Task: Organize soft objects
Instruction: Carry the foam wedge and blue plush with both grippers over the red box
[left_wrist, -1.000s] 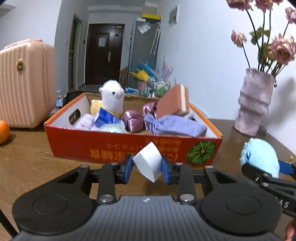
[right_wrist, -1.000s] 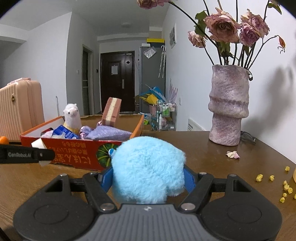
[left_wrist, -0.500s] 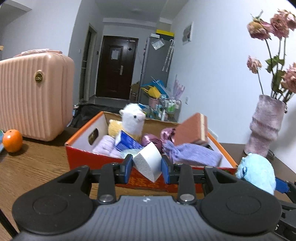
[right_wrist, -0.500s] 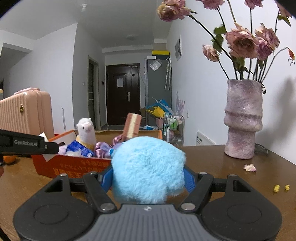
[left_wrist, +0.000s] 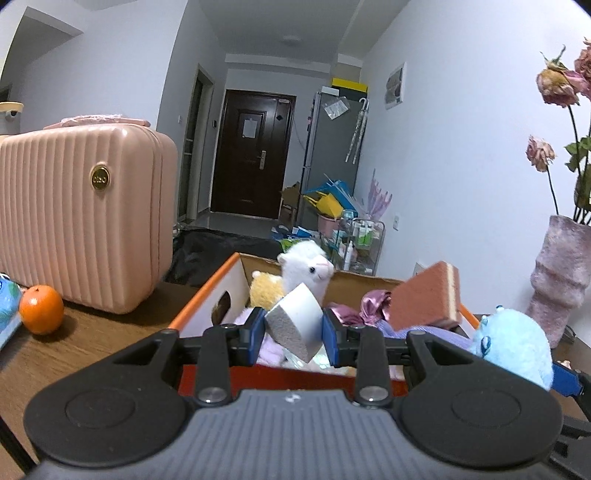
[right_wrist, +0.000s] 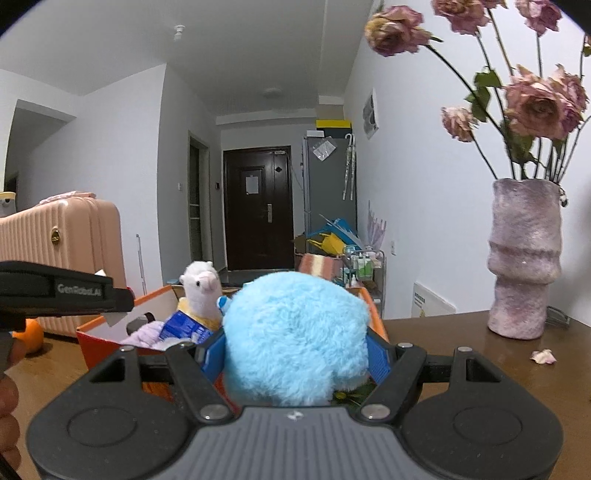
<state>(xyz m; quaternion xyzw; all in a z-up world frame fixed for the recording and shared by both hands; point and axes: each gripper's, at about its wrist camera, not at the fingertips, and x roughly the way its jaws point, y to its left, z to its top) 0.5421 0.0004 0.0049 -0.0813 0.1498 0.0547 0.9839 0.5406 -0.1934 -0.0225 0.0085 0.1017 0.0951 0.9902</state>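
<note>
My left gripper (left_wrist: 293, 334) is shut on a white wedge-shaped sponge (left_wrist: 295, 323), held just over the near wall of the orange cardboard box (left_wrist: 207, 295). The box holds a white alpaca plush (left_wrist: 308, 269), a yellow plush (left_wrist: 264, 288), a brown layered sponge (left_wrist: 428, 301), purple cloth and shiny pink pouches. My right gripper (right_wrist: 295, 354) is shut on a fluffy light-blue plush ball (right_wrist: 295, 336), close to the box's near right corner (right_wrist: 371, 310). The blue plush (left_wrist: 513, 343) also shows at the right of the left wrist view, and the left gripper's arm (right_wrist: 62, 293) at the left of the right wrist view.
A pink ribbed suitcase (left_wrist: 81, 214) and an orange (left_wrist: 40, 308) stand on the wooden table left of the box. A mauve vase (right_wrist: 524, 258) with dried roses stands at the right by the wall. A fallen petal (right_wrist: 543, 356) lies near it.
Both grippers have moved forward and a little up toward the box. The white sponge is now over the box's near wall. The blue plush has come close to the box's right corner.
</note>
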